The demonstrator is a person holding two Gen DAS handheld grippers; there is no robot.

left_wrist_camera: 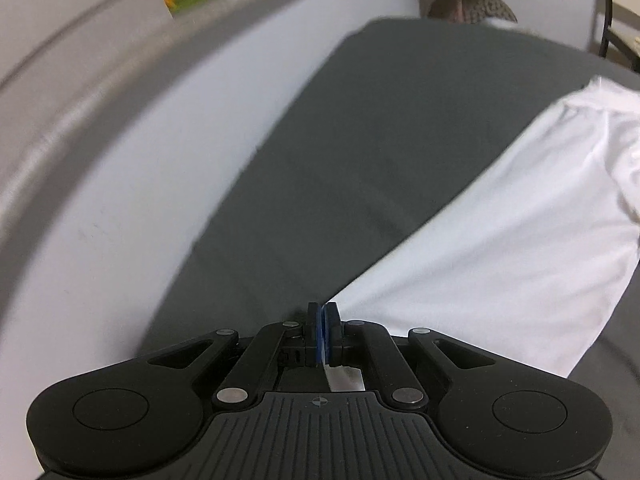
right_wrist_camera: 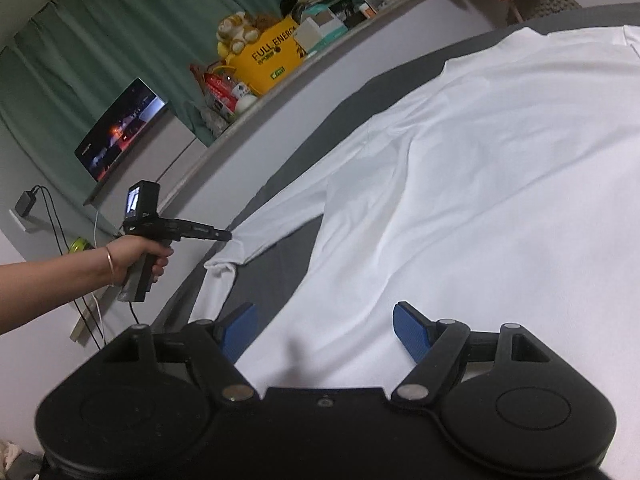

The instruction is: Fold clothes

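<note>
The left gripper [left_wrist_camera: 323, 312] is pinching its blue pads tight together on the sleeve end [right_wrist_camera: 236, 246] of the white shirt [right_wrist_camera: 480, 168], which is lying spread on the dark grey sheet [left_wrist_camera: 360, 128]. The right gripper [right_wrist_camera: 325, 328] is hovering wide open above the shirt's hem, gripping nothing.

Only the right wrist view is showing the person's hand [right_wrist_camera: 148, 254] gripping the left tool beside the sheet's edge, and the ledge beyond the sheet. There a yellow bag [right_wrist_camera: 268, 62] is holding a plush toy [right_wrist_camera: 236, 30]; what else is in it cannot be told.
</note>
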